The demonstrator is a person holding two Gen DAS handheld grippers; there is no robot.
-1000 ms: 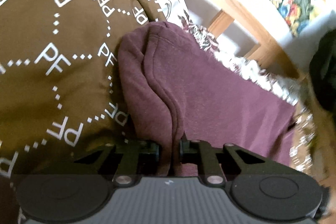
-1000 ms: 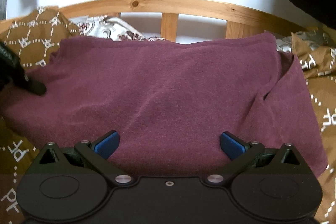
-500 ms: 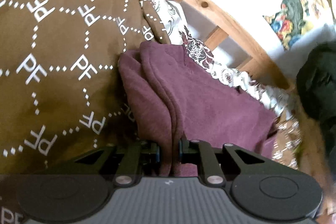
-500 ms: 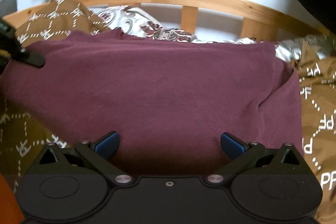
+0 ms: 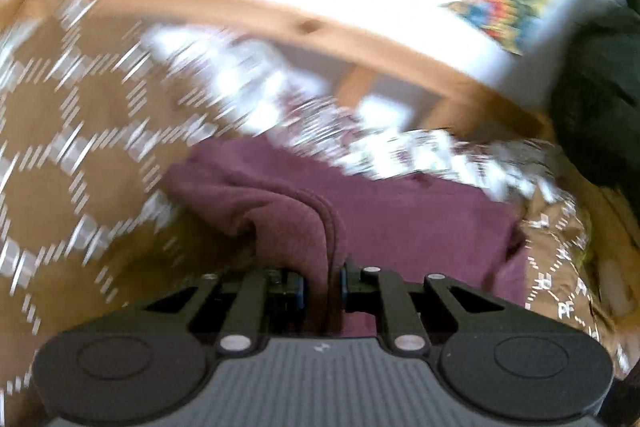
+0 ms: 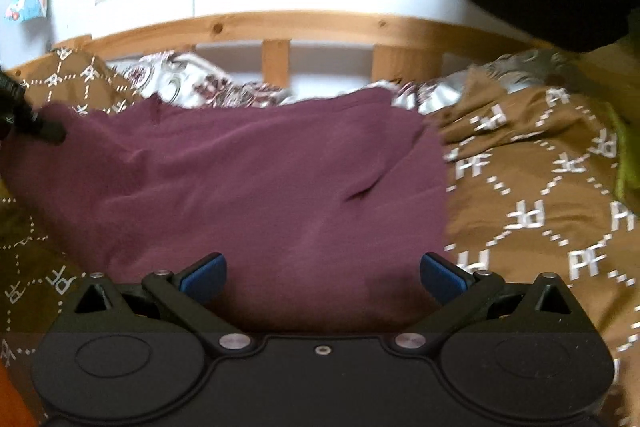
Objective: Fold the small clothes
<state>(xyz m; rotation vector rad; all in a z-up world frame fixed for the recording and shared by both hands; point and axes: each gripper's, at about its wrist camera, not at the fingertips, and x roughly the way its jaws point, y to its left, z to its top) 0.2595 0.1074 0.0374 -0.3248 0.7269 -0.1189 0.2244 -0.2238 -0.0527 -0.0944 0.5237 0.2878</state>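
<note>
Left wrist view: the left gripper (image 5: 321,277) is clamped tight on a bunched hem of the maroon garment (image 5: 400,219), the fabric rising in a thick ridge straight out of the closed jaws. Beyond the pinch the cloth spreads flat toward the wooden bed rail (image 5: 304,27), lying on the brown quilt (image 5: 60,131). This view is smeared with motion blur, so I judge the left gripper is carrying its edge across.

Right wrist view: the right gripper (image 6: 322,269) stands wide open, its blue pads (image 6: 204,273) apart and holding nothing, poised just over the near edge of the garment (image 6: 260,179). The left gripper's tip (image 6: 44,127) shows at the garment's far left corner. The cloth lies mostly flat on the quilt (image 6: 540,187), with a small crease right of centre and its right edge ending where the quilt begins.

To do this fold well, the pinch should probably stay firm while the held edge travels, and go down parallel to the opposite edge so the layers line up. The open gripper could pin or smooth the body of the cloth so it does not drag. The crease wants flattening before another layer covers it. The bunched hem may land lumpy unless spread on release.
</note>
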